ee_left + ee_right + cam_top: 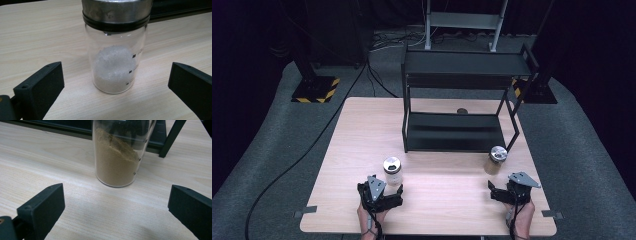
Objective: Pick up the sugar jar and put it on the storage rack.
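Clear glass jar (116, 57), steel lid, part-filled with white granules, upright between the wide-open, empty left gripper (116, 87). Second jar (120, 155) holds brown powder, ahead of the open, empty right gripper (116, 207). Pale wood table (362, 130); black two-tier shelf (462, 100) behind; grey carpet (272, 150)

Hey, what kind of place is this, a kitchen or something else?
Probably a recording studio or lab, not a kitchen: black curtains surround a lone wooden table, cables trail across grey carpet, and hazard-striped stand bases flank it. Two spice jars and a black shelf rack look staged.
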